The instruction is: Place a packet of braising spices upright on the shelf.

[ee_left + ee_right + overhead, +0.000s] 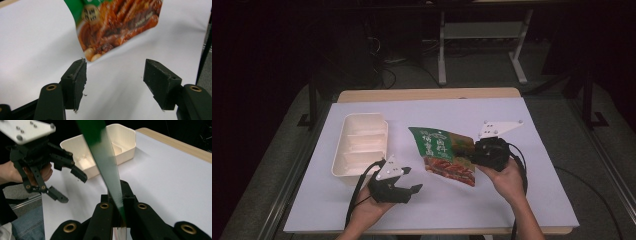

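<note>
High view: right gripper [472,152] clamped on snack pouch [443,155] (hanging edge-on); left gripper [409,182] gaped empty just beside pouch.

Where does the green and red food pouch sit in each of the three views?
High view: the food pouch is mid-table, right of the white tray, its right edge clamped in the right gripper.
Left gripper view: top centre, beyond the open left gripper.
Right gripper view: edge-on, a green strip rising from the shut jaws.
Shared landmark: the white table cover, seen in all three.
</note>
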